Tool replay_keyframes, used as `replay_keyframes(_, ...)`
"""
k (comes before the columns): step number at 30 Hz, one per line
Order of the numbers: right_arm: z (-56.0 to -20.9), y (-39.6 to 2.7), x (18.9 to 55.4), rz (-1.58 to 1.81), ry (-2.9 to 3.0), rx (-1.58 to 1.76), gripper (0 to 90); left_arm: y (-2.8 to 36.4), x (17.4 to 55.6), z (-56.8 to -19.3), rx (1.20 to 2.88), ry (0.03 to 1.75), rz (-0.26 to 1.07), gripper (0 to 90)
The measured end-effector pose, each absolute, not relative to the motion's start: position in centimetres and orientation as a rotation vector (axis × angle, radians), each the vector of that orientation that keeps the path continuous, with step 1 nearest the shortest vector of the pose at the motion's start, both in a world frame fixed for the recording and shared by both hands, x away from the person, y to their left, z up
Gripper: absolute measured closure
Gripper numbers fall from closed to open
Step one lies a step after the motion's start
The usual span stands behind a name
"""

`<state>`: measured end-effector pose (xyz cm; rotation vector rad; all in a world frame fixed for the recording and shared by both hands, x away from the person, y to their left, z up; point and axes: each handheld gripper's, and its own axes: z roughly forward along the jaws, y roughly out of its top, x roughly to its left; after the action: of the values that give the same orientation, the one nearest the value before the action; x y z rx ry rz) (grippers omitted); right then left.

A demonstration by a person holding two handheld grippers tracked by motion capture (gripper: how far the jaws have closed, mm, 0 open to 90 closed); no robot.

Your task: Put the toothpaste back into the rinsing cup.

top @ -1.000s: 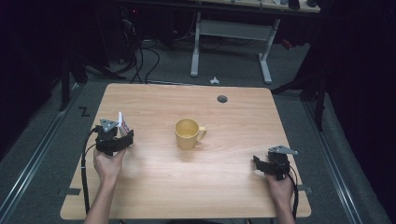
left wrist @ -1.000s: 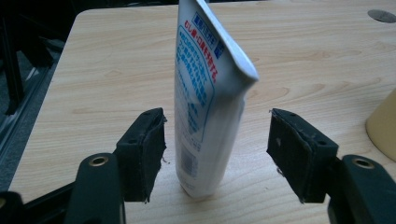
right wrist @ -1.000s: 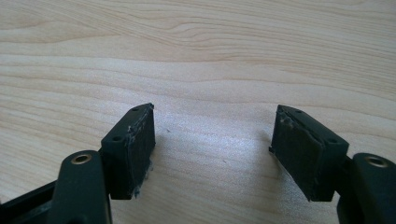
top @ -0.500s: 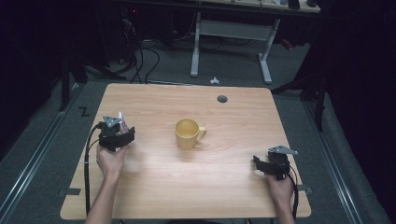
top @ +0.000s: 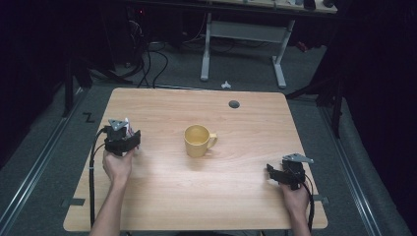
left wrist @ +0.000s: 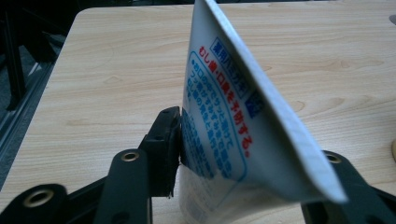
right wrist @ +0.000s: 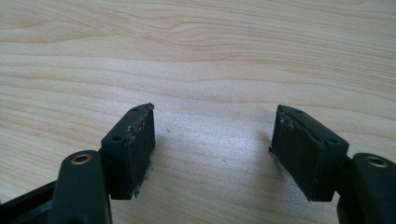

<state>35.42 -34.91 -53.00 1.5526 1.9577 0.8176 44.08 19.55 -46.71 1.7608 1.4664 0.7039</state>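
Note:
A white toothpaste tube (left wrist: 224, 116) with blue and red print stands tilted between the jaws of my left gripper (left wrist: 247, 158). The jaws have just been closing on it, and the left pad (left wrist: 170, 140) presses against its side. From above, the left gripper (top: 129, 135) sits at the table's left with the tube (top: 127, 126) poking up beyond it. A yellow mug (top: 198, 140) stands mid-table, handle to the right. My right gripper (top: 271, 173) rests near the front right edge. Its jaws (right wrist: 212, 149) stand open over bare wood.
The wooden table (top: 246, 206) has a round cable hole (top: 234, 104) at the back. Behind it stand a desk frame (top: 241, 34) and floor cables (top: 147, 59). A small white object (top: 225, 84) lies on the floor past the far edge.
The left gripper has shifted slightly around the tube, and less of the tube shows above it. The right hand and the mug have stayed put.

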Motion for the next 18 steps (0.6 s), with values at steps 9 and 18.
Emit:
replay_keyframes(9, -53.0, -34.91, 35.42, 0.818, 1.958, 1.552, 30.3, 19.6, 44.23, -46.86, 1.766, 1.464, 0.704, 61.0)
replay_keyframes(18, -53.0, -34.91, 35.42, 0.818, 1.958, 1.553, 30.3, 19.45, 44.07, -46.83, 1.782, 1.452, 0.707, 67.0)
